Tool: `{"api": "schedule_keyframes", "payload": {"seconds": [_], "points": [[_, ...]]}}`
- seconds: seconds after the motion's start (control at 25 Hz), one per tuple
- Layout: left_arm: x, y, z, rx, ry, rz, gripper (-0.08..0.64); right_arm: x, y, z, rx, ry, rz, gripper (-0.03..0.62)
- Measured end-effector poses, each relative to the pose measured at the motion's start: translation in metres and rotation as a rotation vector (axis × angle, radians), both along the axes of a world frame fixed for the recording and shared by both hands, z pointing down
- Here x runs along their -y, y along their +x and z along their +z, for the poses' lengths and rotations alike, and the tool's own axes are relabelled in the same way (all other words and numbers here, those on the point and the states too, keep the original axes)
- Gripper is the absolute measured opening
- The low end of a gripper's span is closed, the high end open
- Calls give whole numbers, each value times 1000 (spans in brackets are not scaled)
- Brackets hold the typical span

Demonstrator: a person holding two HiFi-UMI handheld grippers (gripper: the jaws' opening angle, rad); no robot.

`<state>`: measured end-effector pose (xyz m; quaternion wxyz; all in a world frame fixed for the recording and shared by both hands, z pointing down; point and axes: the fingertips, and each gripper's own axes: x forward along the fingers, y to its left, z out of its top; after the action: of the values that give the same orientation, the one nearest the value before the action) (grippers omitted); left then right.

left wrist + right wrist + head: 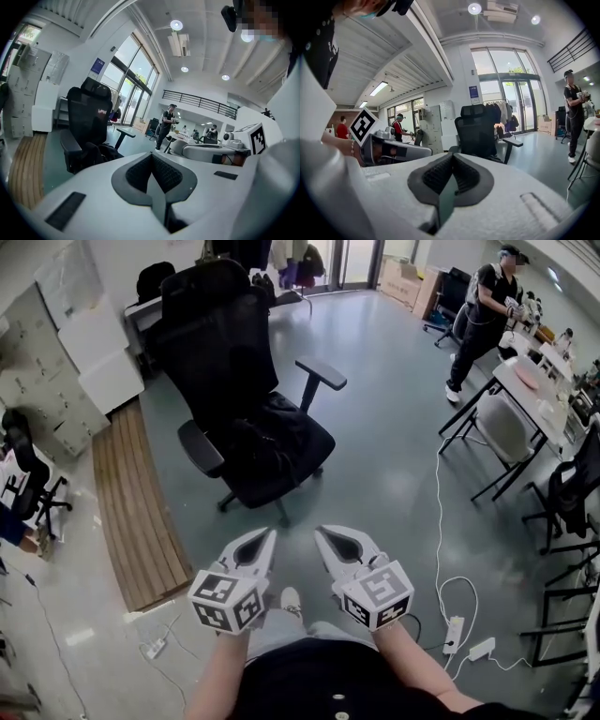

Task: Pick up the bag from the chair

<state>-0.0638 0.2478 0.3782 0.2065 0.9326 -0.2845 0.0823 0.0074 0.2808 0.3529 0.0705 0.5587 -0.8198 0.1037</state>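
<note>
The bag (279, 432) lies on the seat of the black office chair (217, 343), a dark, crumpled heap toward the seat's front and its right armrest (322, 373). Black on black, its outline is hard to trace, so its exact edges are uncertain. The left gripper (265, 542) and the right gripper (326, 540) are held side by side low in the head view, both pointing toward the chair and both well short of it, with bare grey floor (384, 456) between their tips and the chair's wheeled base. In the left gripper view the jaws are pressed together with nothing between them, and the chair with the bag on its seat stands beyond them to the left. The right gripper view shows the same: jaws closed on each other, empty, with the chair's backrest straight ahead. A slatted wooden board (136, 512) lies on the floor to the chair's left. To the right stands a white desk (527, 390), a person (483, 310) stands beyond it, and a power strip (455, 634) with a white cable lies on the floor near the right gripper.
</note>
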Motion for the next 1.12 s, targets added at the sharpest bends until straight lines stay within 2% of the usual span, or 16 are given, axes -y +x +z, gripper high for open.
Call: {"api": "schedule_keyframes", "payload": {"seconds": [0.2,0.32,0.52,0.68,0.88,1.12], "points": [[59,0,-4,-11,6,13,15,61,-4,-12,1,30,2,-2],[82,-2,-1,-6,-1,19,15,88,-9,-6,-4,15,-8,-2],[100,-7,10,-9,-62,25,15,111,-19,3,0,-18,-24,-2],[105,-8,20,17,-74,46,15,122,-22,9,4,-45,-34,-2],[126,-7,17,-17,-72,32,15,140,-16,18,-7,-69,-47,-2],[161,-14,18,-10,-71,-30,15,175,-19,21,-3,-77,-101,-2]]}}
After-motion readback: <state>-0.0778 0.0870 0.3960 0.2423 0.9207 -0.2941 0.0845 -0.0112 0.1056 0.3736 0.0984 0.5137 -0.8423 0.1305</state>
